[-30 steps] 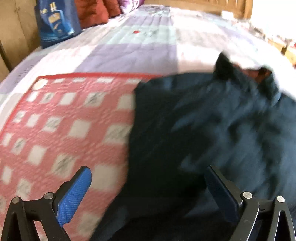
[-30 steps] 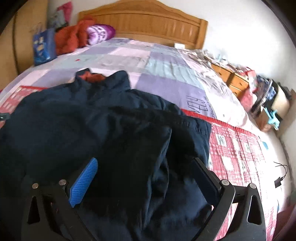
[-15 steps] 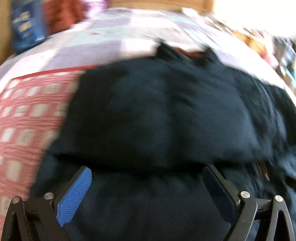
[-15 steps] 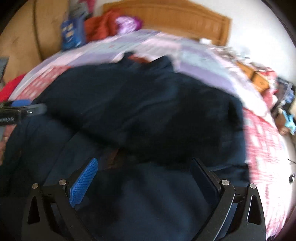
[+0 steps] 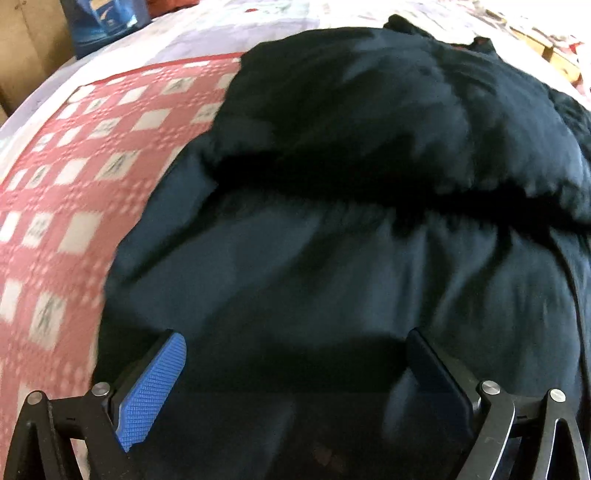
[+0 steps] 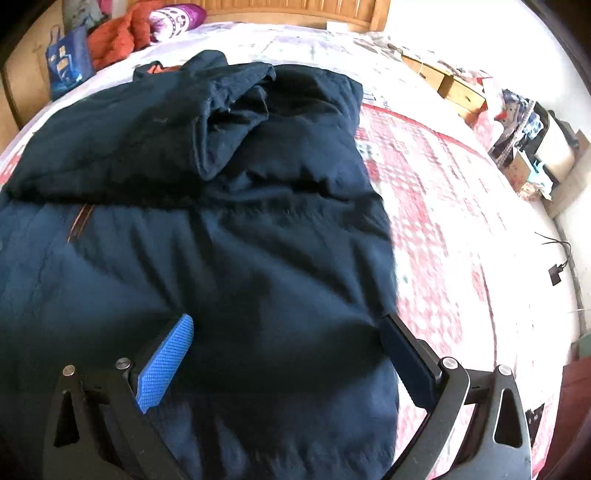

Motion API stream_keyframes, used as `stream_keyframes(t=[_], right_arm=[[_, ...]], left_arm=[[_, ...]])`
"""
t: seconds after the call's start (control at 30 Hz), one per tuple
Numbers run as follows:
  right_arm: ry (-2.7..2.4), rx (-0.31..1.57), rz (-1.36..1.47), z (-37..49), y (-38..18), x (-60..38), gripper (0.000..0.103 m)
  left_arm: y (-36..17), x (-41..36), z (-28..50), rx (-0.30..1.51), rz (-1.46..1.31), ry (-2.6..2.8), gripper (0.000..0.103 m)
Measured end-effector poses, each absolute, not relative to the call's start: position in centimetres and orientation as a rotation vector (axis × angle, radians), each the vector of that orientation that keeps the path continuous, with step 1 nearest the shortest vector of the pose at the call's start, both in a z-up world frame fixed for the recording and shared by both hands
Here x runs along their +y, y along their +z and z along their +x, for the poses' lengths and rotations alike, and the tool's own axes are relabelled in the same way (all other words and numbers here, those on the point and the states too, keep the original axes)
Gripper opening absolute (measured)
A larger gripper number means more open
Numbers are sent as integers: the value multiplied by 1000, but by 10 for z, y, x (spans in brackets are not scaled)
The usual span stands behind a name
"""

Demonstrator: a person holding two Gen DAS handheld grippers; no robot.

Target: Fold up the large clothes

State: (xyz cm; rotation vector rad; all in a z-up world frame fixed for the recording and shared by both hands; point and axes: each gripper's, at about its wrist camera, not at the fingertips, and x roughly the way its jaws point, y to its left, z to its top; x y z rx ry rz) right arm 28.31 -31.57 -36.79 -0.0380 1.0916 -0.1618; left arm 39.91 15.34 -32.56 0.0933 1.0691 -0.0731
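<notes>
Both grippers have pulled back toward the near end of the dark navy jacket (image 6: 229, 229); a second ago they sat further up over the sleeve area, now both look down at the lower body panel. Left gripper (image 5: 295, 354): jaws wide apart, nothing between them, hovering over the hem region near the jacket's left edge. Right gripper (image 6: 284, 339): also spread wide and empty, over the lower right part, right finger close to the jacket's side edge. Jacket lies on the bed, on the red-and-white checked mat (image 5: 66, 206), collar end away from the cameras toward the headboard (image 6: 295, 7). Both sleeves now look folded in across the chest: a thick dark band crosses the upper body in the left view, and the right view shows a cuff (image 6: 225, 122) lying bunched on top. My read: sleeve step done, grippers released and repositioned for the bottom-up fold. Next call is gripping the hem at both corners. Risk: padded fabric is bulky, so the sleeves may slide when the hem lifts.
</notes>
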Motion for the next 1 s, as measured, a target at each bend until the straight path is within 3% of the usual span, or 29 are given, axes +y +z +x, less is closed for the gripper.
stream_keyframes(t=[0.57,1.0], right_arm=[[-160,1197,42,107,-361,-295,102],[-85,1249,48,34,-364,-302,102]], left_arm=[[-329,168,249,1167,140,-80,99],[-329,187,200,1234,166,13,99]])
